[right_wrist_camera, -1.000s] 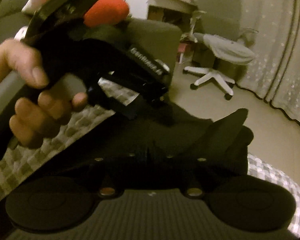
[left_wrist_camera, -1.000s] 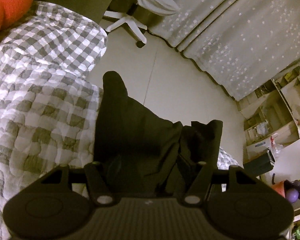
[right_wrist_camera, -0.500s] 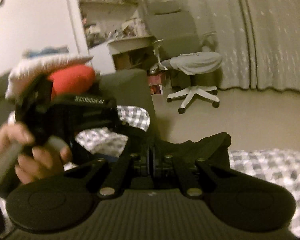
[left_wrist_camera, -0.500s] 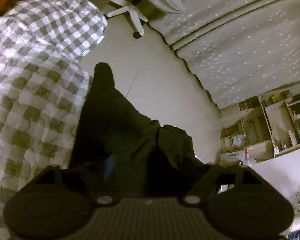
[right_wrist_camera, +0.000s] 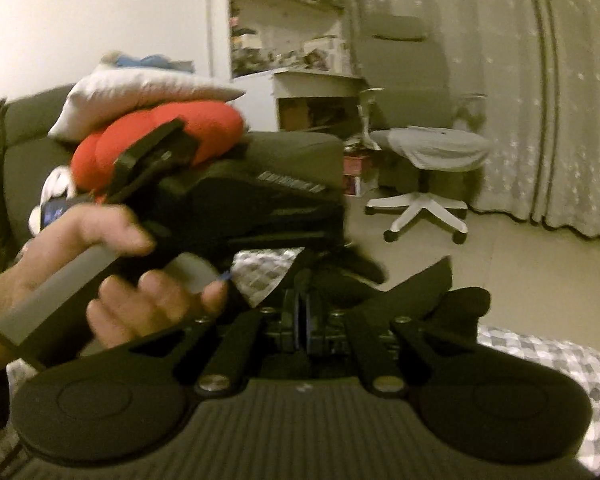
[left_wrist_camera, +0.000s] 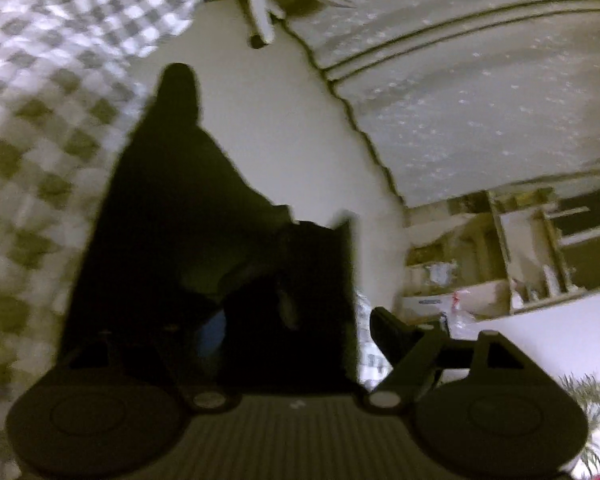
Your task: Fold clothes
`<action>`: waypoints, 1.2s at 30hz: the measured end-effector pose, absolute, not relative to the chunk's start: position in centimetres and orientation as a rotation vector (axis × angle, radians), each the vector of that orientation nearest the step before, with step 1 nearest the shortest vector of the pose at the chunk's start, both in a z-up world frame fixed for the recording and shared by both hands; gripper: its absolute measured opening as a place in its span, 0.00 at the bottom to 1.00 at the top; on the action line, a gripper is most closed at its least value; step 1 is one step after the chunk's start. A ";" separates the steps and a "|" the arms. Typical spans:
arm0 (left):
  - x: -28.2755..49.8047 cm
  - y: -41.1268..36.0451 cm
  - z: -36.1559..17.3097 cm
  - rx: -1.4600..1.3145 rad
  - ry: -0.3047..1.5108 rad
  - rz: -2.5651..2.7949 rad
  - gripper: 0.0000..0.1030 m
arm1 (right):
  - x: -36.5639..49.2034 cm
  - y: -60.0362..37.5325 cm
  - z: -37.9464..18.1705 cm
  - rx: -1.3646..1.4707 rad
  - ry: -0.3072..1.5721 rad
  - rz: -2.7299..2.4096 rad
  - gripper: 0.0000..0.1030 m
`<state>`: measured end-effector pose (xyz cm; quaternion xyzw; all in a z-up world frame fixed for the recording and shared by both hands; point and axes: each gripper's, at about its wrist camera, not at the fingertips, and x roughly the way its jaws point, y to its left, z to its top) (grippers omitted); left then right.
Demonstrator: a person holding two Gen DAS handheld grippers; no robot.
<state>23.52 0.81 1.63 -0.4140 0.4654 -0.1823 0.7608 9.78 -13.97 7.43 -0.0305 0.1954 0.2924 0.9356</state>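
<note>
White lettering runs along the left gripper [right_wrist_camera: 236, 208] body, left of the fingers, too blurred to read.

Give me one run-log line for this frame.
phase: mid-fold | right gripper: shut on black garment | left gripper: open, garment between | surface: checked quilt

A dark garment [left_wrist_camera: 188, 248] is hanging ahead of the left hand-held gripper [left_wrist_camera: 296, 340], blurred, covering its left finger; the right finger [left_wrist_camera: 392, 332] is showing bare, well apart from the cloth's edge. The checkered bed quilt [left_wrist_camera: 40, 128] is lying to the left. Beyond the garment, a white chair base [left_wrist_camera: 256, 4] is standing on the pale floor [left_wrist_camera: 284, 128], with starred curtains [left_wrist_camera: 480, 104] and a wooden shelf unit [left_wrist_camera: 520, 256] to the right.
</note>
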 end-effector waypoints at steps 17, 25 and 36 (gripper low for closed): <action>23.4 1.0 3.6 -0.774 0.814 -0.412 0.04 | 9.3 -14.7 7.3 -0.020 0.358 0.627 0.04; 23.6 2.9 2.8 -0.754 0.807 -0.324 0.04 | 9.4 -13.1 5.6 -0.098 0.448 0.666 0.04; 23.7 2.7 1.5 -0.931 0.924 -0.377 0.49 | 11.1 -20.4 8.3 0.440 0.350 0.553 0.04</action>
